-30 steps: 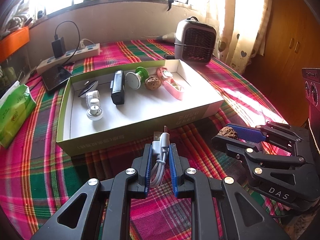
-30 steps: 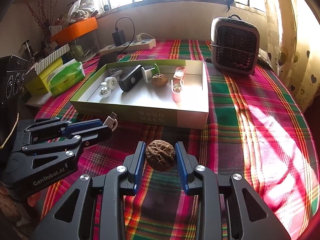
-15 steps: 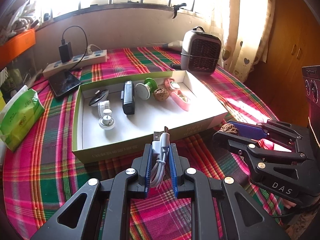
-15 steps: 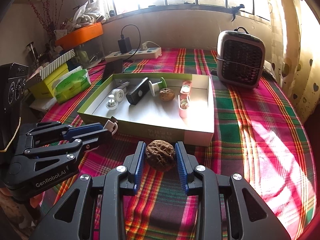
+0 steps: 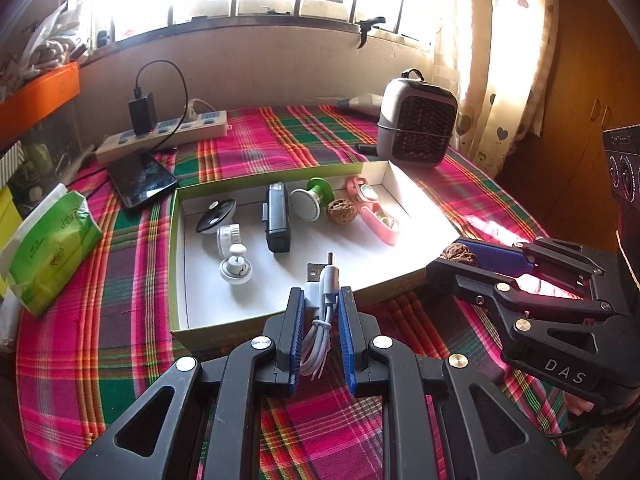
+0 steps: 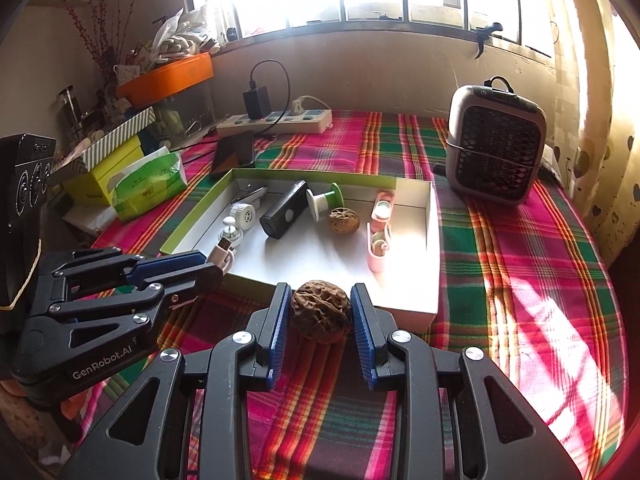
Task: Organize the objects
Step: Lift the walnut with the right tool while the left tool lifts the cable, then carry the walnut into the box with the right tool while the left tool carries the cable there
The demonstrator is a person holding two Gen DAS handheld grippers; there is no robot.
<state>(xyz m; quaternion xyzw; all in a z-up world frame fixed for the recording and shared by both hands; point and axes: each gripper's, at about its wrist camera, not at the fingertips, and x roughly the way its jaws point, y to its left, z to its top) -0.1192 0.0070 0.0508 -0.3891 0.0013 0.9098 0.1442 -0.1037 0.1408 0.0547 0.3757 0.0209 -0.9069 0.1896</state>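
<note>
My left gripper (image 5: pixel 319 300) is shut on a coiled white USB cable (image 5: pixel 320 312), held above the near wall of the shallow green-edged box (image 5: pixel 176 280). My right gripper (image 6: pixel 321 300) is shut on a walnut (image 6: pixel 320 316), held just above the box's near wall (image 6: pixel 404 310). In the box lie a second walnut (image 5: pixel 341 211), a black rectangular device (image 5: pixel 277 217), a green and white spool (image 5: pixel 310 200), a pink case (image 5: pixel 376 216), a white plug adapter (image 5: pixel 234 256) and a black disc (image 5: pixel 216 216). The right gripper also shows in the left wrist view (image 5: pixel 452 258), and the left one in the right wrist view (image 6: pixel 216 264).
The box sits on a plaid tablecloth (image 6: pixel 520 264). A small grey heater (image 6: pixel 494 148) stands behind it at the right. A power strip with charger (image 5: pixel 164 132), a phone (image 5: pixel 140 178) and a green tissue pack (image 5: pixel 52 248) lie to the left. Cluttered shelves stand at far left.
Both grippers have risen and moved forward towards the box, each keeping its hold. The cable now hangs over the box's near edge.
</note>
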